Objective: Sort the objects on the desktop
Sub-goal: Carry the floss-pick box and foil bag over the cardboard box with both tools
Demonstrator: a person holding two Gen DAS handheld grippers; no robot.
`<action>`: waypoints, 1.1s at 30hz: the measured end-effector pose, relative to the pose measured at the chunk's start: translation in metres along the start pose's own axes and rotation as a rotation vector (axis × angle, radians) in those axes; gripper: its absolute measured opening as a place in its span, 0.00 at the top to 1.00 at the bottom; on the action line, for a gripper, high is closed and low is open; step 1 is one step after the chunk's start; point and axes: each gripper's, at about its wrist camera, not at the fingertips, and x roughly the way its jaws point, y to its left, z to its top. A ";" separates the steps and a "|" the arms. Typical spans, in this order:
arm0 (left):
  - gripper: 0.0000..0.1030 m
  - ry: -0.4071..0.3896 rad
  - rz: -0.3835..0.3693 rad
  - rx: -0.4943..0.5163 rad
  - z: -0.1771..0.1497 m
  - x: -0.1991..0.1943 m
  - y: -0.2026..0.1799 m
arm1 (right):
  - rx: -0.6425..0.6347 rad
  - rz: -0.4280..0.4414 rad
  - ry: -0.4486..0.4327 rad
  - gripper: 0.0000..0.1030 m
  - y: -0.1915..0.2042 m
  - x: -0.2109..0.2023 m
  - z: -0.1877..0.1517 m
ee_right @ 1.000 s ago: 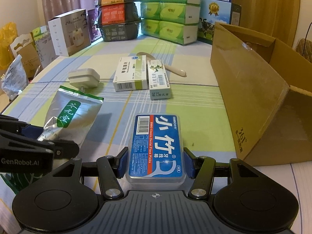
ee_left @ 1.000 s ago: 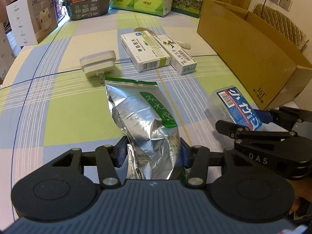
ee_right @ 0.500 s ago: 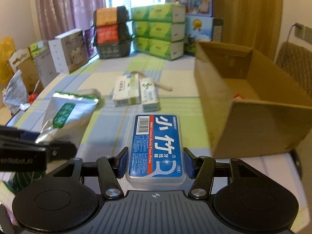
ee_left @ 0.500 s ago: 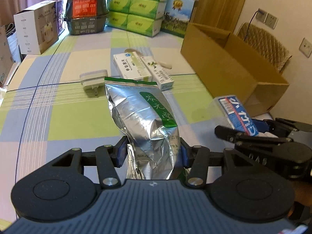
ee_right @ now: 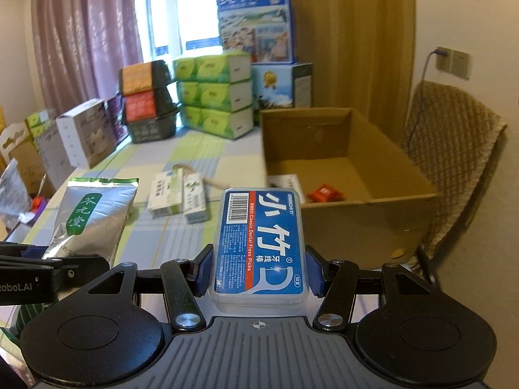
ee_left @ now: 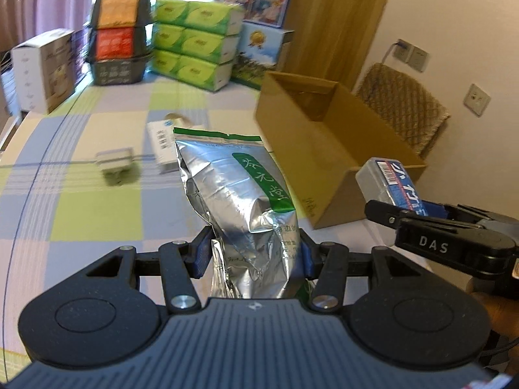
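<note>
My left gripper (ee_left: pixel 254 256) is shut on a silver foil pouch (ee_left: pixel 240 194) with a green label, held upright above the table. My right gripper (ee_right: pixel 259 270) is shut on a clear floss pick box (ee_right: pixel 259 243) with a blue label, raised in front of the open cardboard box (ee_right: pixel 353 214). Inside that cardboard box lie a small red packet (ee_right: pixel 324 193) and a white box (ee_right: pixel 285 181). The left wrist view shows the floss pick box (ee_left: pixel 392 181) at right, near the cardboard box (ee_left: pixel 311 136). The foil pouch (ee_right: pixel 90 214) appears at left in the right wrist view.
On the checked tablecloth (ee_left: pixel 81 194) lie a white plug adapter (ee_left: pixel 114 159), two medicine boxes (ee_right: pixel 178 194) and a spoon behind them. Tissue packs (ee_right: pixel 214 97), stacked containers (ee_right: pixel 146 97) and cartons line the far edge. A wicker chair (ee_right: pixel 454 149) stands right of the cardboard box.
Both grippers have risen and tilted up with their loads, so the table sits lower in view. The cardboard box's inside now shows in the right wrist view.
</note>
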 end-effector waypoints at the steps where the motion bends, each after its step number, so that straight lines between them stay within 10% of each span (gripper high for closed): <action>1: 0.55 -0.002 -0.006 0.009 0.002 0.000 -0.007 | 0.007 -0.004 -0.004 0.48 -0.005 -0.003 0.001; 33: 0.55 -0.008 -0.102 0.112 0.051 0.028 -0.094 | 0.116 -0.095 -0.057 0.48 -0.101 -0.023 0.030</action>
